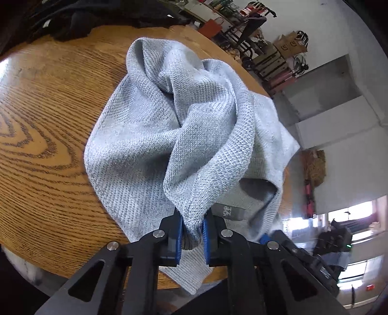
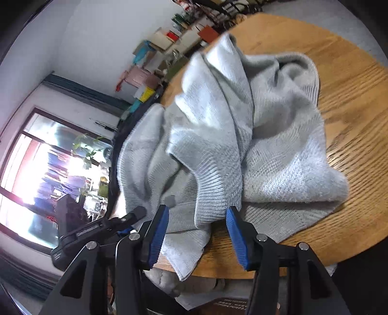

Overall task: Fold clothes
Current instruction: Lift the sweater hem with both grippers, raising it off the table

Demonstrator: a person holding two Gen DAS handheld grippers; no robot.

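Note:
A light grey knitted sweater (image 1: 150,135) lies crumpled in twisted folds on a round wooden table (image 1: 43,121). My left gripper (image 1: 191,218) is shut on a bunched ribbed edge of it at the near table edge, beside a grey neck label (image 1: 226,210). In the right wrist view the sweater (image 2: 278,157) is heaped across the table (image 2: 351,97), and part of it hangs over the near edge. My right gripper (image 2: 197,213) is open, with its blue pads (image 2: 157,232) wide apart. A ribbed fold lies between them, and neither pad presses on it.
A pile of dark clothes (image 1: 60,21) sits at the table's far side. Beyond the table are cluttered shelves with boxes (image 1: 288,46), a white wall and a bright window (image 2: 43,174). The table edge runs just under both grippers.

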